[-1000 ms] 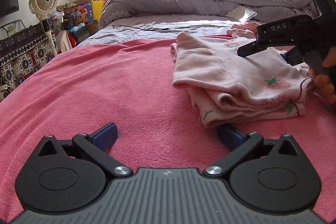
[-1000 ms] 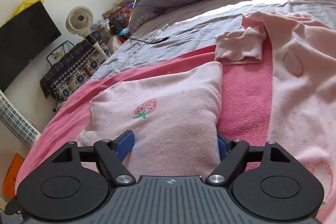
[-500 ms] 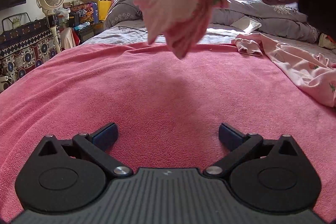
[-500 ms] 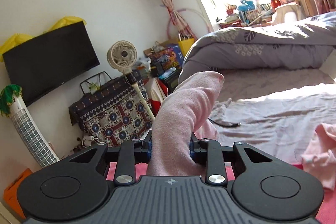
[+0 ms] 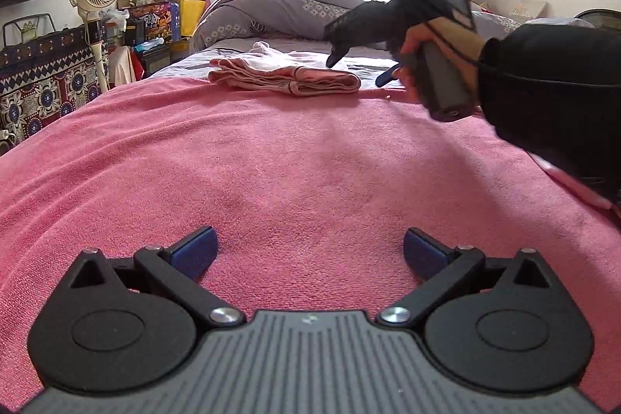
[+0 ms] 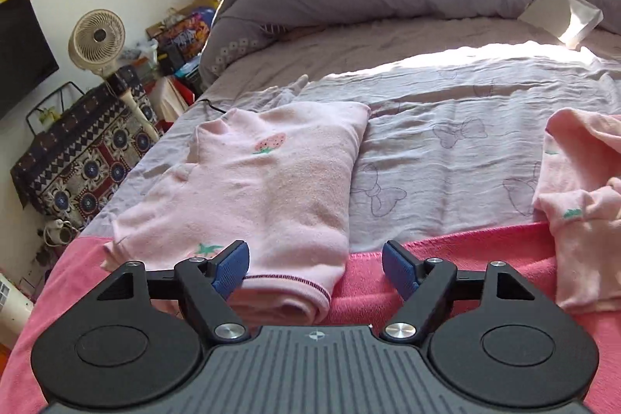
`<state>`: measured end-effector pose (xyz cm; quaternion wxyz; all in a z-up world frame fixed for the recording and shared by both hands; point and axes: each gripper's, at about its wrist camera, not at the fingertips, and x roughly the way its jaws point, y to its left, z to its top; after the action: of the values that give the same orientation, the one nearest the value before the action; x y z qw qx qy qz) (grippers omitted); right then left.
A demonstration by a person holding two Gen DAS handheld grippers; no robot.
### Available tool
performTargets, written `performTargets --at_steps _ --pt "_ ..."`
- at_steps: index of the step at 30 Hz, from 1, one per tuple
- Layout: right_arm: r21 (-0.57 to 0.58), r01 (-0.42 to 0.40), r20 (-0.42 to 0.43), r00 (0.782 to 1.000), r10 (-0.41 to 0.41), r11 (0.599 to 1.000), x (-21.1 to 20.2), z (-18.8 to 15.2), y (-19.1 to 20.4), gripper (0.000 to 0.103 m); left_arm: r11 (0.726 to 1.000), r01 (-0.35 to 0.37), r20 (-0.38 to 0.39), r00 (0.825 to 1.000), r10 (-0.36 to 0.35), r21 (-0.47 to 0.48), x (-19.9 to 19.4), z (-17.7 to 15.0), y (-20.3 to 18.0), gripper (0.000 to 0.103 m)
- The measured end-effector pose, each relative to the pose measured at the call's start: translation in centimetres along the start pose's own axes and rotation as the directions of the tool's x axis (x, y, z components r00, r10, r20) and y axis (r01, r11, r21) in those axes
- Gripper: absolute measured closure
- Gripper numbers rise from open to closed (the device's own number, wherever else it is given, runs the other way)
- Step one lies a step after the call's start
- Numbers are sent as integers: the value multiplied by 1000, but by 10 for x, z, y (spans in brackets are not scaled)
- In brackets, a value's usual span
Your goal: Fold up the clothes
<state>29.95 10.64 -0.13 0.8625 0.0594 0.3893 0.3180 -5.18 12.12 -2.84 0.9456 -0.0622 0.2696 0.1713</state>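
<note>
The folded pink strawberry-print garment (image 6: 268, 196) lies at centre-left of the right wrist view, across the edge between the pink blanket (image 5: 295, 165) and the grey bedsheet (image 6: 458, 142). The right gripper (image 6: 315, 264) sits just behind it, jaws spread wide and empty. At the bottom of the left wrist view, the left gripper (image 5: 309, 246) hovers over bare blanket, jaws wide. A second, unfolded pink garment (image 6: 582, 204) lies at the right edge.

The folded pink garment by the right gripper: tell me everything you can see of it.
The folded pink garment is soft, fleecy-looking fabric with strawberry prints and a dark-stitched hem at the near edge. It lies flat in a layered rectangle, straddling the pink blanket and the grey sheet. The right gripper has its jaws open; its left finger overlaps the hem, contact unclear.
</note>
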Motion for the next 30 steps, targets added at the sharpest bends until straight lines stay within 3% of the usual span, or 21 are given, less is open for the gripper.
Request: performTargets --at_steps 3,5,8,13,15,18,21,22,23,25,26,28,30 --pt "-71 -57 42 997 61 996 -82 -7 -17 23 1000 -3 -5 1000 3 1 1 2 0 0" --pt "-166 -38 94 994 54 985 -150 -10 -23 6 1000 -9 -10 1000 9 7 2 2 0 0" --pt "-286 50 174 985 1 957 -247 -46 -47 2 999 -25 -21 999 25 26 4 3 -3 0" --pt "-348 213 218 966 -142 913 -337 -125 -98 0 999 -30 -33 999 31 35 6 4 -4 0" --pt "-337 217 190 969 -160 916 -350 -151 -115 0 999 -30 -35 999 31 37 6 3 -4 0" --pt "-325 153 146 983 -110 933 -365 -189 -122 0 999 -28 -37 999 29 36 5 3 -3 0" --pt "-376 137 159 984 -82 916 -370 -227 -119 4 999 -30 -35 999 32 40 4 3 -3 0" --pt "-397 148 159 983 -91 906 -367 -236 -114 20 999 -32 -35 999 33 41 4 3 -4 0" --pt "-406 165 156 982 -109 899 -361 -241 -106 51 999 -33 -32 999 34 42 3 3 -4 0" --pt "-379 141 144 985 -92 914 -347 -245 -93 64 999 -36 -24 999 37 39 -1 1 -4 0" --pt "-361 72 126 992 -28 930 -340 -243 -84 73 999 -34 -21 999 35 37 -2 1 -3 0" --pt "-370 -81 93 988 124 926 -333 -244 -55 75 999 -22 -22 999 23 38 -5 -1 -2 0" --pt "-466 -146 76 976 204 873 -337 -254 -28 52 999 -7 -20 1000 8 37 -8 -2 1 0"
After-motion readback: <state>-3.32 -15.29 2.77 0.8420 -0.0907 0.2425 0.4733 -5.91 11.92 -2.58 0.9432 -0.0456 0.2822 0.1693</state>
